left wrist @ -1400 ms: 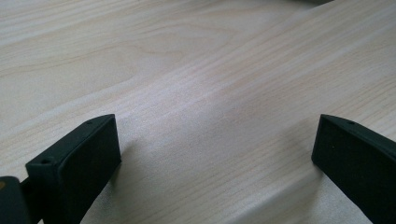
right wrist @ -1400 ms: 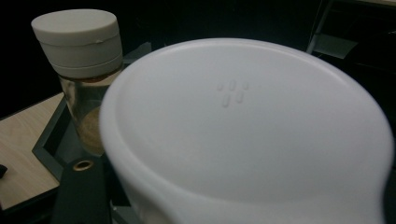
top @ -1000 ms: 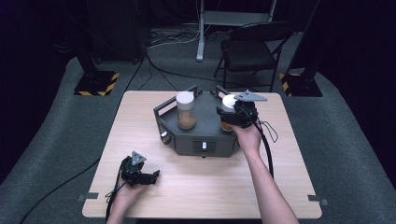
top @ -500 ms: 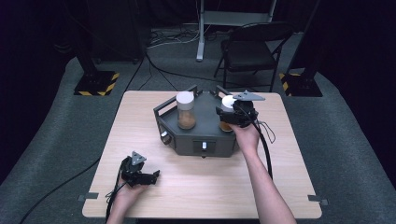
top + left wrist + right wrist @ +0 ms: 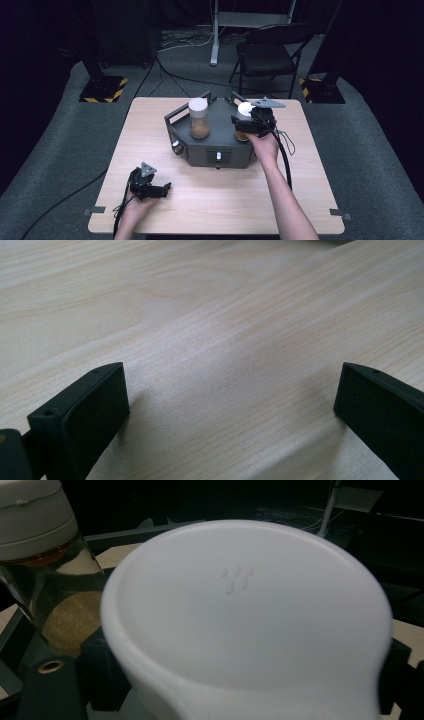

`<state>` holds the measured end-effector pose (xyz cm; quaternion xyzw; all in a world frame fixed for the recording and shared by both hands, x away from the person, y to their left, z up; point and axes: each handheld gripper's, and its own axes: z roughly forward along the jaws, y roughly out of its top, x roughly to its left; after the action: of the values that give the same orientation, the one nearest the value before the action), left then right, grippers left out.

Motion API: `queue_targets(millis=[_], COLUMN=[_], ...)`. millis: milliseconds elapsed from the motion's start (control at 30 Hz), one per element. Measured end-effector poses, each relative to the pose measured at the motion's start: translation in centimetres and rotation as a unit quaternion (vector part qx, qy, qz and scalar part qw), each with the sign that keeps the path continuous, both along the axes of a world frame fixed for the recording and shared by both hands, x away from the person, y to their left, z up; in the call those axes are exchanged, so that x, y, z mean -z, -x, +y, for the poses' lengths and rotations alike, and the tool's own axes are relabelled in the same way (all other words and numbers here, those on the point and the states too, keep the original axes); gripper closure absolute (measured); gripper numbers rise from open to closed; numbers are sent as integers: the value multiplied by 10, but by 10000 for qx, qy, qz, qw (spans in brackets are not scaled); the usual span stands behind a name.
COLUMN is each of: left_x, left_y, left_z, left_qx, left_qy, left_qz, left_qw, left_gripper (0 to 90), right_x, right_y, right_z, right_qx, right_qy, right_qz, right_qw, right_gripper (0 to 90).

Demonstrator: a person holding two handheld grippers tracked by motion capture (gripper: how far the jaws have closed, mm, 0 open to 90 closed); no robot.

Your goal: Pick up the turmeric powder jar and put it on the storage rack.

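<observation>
A dark six-sided stand (image 5: 227, 150) on the wooden table holds two clear jars of brown granules with white lids. My right gripper (image 5: 248, 125) is at the right jar (image 5: 244, 109), whose lid (image 5: 245, 610) looms close in the right gripper view. Its jaws have just been opening. They stand either side of the jar, mostly hidden by the lid. The left jar (image 5: 198, 117) (image 5: 45, 580) stands upright beside it. My left gripper (image 5: 162, 190) (image 5: 230, 400) rests open on the table near the front left, with only bare wood between its fingers.
The table (image 5: 310, 200) has bare wood in front of and beside the stand. Behind it stand a folding chair (image 5: 272, 55), a metal post (image 5: 215, 35) and striped floor bases (image 5: 102, 89).
</observation>
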<state>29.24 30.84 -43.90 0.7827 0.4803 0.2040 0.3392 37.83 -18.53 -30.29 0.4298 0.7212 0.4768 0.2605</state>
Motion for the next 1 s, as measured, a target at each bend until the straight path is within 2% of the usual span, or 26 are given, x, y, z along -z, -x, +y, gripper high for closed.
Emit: queue_targets(millis=[133, 367, 667, 1000], left_x=[0, 0, 0, 0], left_y=[0, 0, 0, 0], left_z=[0, 0, 0, 0], left_qx=[0, 0, 1, 1], left_qy=[0, 1, 0, 0], left_qz=[0, 3, 2, 3], left_qw=[10000, 10000, 10000, 10000], left_gripper=[10, 10, 10, 9], right_x=[1, -3, -1, 13], right_y=[4, 12, 24, 40], right_z=[-1, -1, -12, -31], right_qx=[4, 32, -33, -20], right_qy=[4, 212, 116, 29], right_qz=[-27, -30, -85, -49], right_qw=[10000, 9998, 9999, 10000], right_gripper=[145, 124, 104, 84])
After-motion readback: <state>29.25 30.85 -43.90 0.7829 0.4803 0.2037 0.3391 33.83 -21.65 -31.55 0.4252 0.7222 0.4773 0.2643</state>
